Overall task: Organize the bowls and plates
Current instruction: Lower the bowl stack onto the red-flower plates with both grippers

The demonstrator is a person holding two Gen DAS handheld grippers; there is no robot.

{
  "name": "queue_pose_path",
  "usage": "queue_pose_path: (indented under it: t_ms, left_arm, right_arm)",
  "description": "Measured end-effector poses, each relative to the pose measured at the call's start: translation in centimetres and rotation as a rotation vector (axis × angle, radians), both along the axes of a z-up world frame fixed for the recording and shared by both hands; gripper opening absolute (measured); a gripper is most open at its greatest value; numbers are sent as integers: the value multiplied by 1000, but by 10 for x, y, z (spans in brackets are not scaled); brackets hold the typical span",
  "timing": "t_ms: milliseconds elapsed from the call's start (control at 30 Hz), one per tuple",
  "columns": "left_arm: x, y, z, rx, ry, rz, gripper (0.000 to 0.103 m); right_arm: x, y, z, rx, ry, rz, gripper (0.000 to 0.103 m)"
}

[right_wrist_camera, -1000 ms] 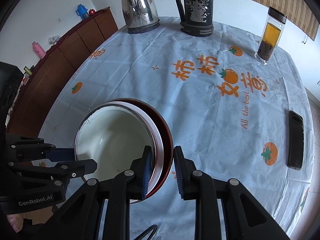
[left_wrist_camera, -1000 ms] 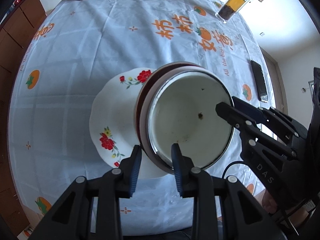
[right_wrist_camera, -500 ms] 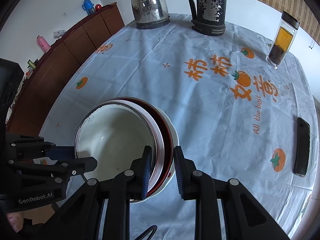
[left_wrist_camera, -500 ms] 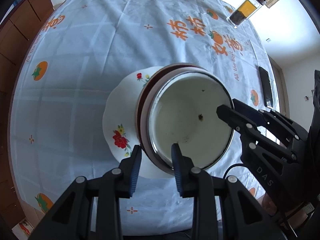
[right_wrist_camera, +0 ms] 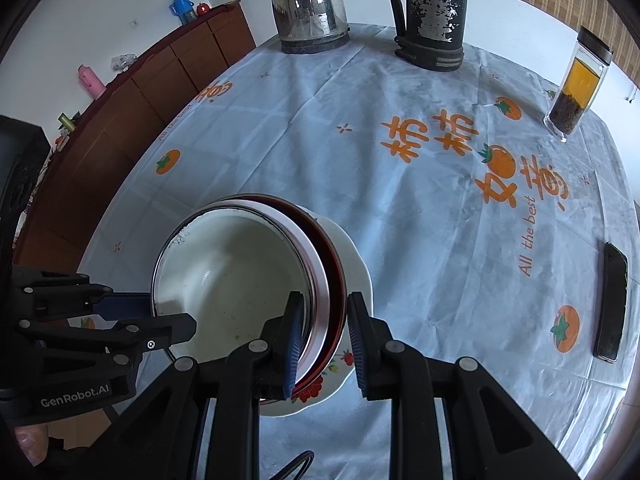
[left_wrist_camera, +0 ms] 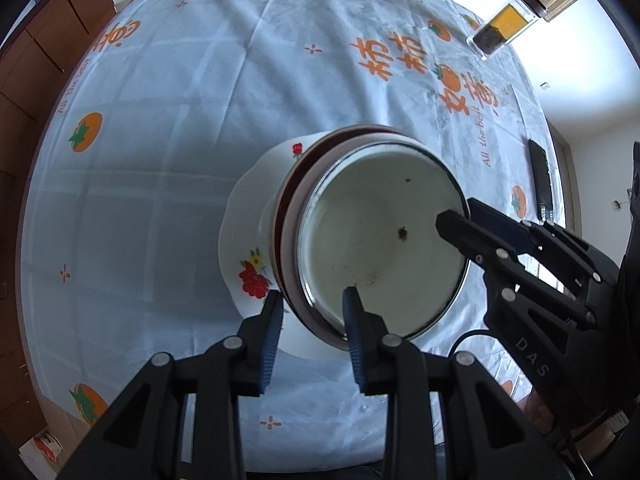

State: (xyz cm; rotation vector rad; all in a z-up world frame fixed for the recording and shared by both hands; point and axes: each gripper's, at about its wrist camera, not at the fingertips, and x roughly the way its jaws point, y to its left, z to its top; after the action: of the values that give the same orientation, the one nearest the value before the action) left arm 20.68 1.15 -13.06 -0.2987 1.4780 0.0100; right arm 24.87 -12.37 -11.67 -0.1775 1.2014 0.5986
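Bowls nested together fill the middle of the left wrist view: a white enamel bowl (left_wrist_camera: 384, 240) sits inside a dark red bowl (left_wrist_camera: 286, 216), and the left gripper (left_wrist_camera: 312, 320) is clamped on their near rims, one finger outside the red wall, the other inside the white one. Beyond and to the left of that claw, the flowered white plate (left_wrist_camera: 248, 240) lies on the tablecloth (left_wrist_camera: 180, 120) under the stack. To the claw's right, the right gripper (left_wrist_camera: 460, 220) pinches the opposite rim. Far ahead and to the right stands a tea jar (left_wrist_camera: 506, 30), and a phone (left_wrist_camera: 540, 180) lies past the right gripper.

In the right wrist view, the right gripper (right_wrist_camera: 322, 332) is closed over the rims of the white enamel bowl (right_wrist_camera: 232, 276) and dark red bowl (right_wrist_camera: 332, 280), the plate (right_wrist_camera: 356, 276) showing beneath and just beyond its fingers. Left of it, the left gripper (right_wrist_camera: 176, 316) grips the other side. Well ahead stand a steel kettle (right_wrist_camera: 308, 8) and a dark jug (right_wrist_camera: 434, 12); the phone (right_wrist_camera: 610, 300) lies far right.
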Motion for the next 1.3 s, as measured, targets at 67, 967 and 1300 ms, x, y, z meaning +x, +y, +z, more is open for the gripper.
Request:
queue_pose_path:
  t_ms: [67, 967, 1300]
  left_arm:
    - [0, 0, -1, 0, 3, 1, 29]
    - [2, 8, -7, 1, 22, 16, 29]
    - [1, 9, -9, 4, 32, 24, 29]
  right_arm:
    - [0, 1, 0, 0, 1, 2, 24]
    - [2, 7, -6, -4, 11, 19, 24]
    - [0, 10, -8, -5, 16, 25, 24]
